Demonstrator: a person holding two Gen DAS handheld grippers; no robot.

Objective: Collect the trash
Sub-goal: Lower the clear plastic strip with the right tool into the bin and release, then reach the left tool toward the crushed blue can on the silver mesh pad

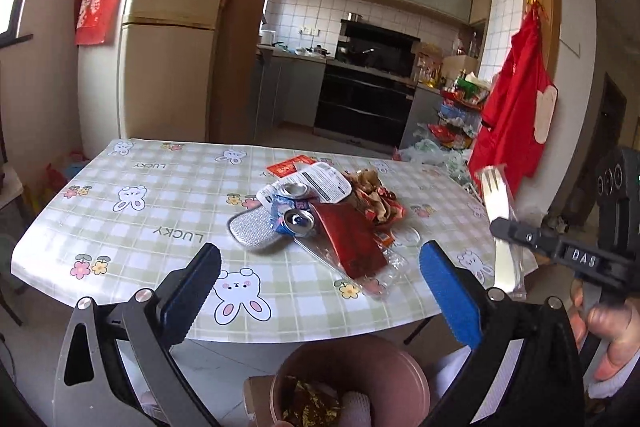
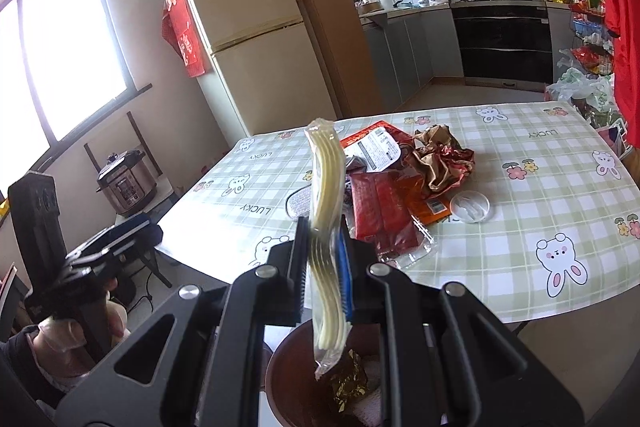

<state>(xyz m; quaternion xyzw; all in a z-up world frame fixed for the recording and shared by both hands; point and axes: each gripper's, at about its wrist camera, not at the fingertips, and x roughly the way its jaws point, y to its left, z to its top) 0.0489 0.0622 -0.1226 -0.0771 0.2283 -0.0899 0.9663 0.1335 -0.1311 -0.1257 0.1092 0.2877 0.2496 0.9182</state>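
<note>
A table (image 1: 132,227) under a green-checked cloth printed with rabbits, flowers and the word LUCKY stands just ahead of both grippers. Straight beyond the left gripper (image 1: 320,267) lies a heap of rubbish: a silvery foil tray (image 1: 256,233) nearest its left finger, two crushed cans (image 1: 298,219) touching the tray, a red packet (image 1: 350,241) on clear wrap, a white printed lid (image 1: 324,181) behind them, and crumpled brown-and-red wrappers (image 1: 374,197) to the right. A round clear plastic lid (image 2: 470,207) lies right of the heap.
</note>
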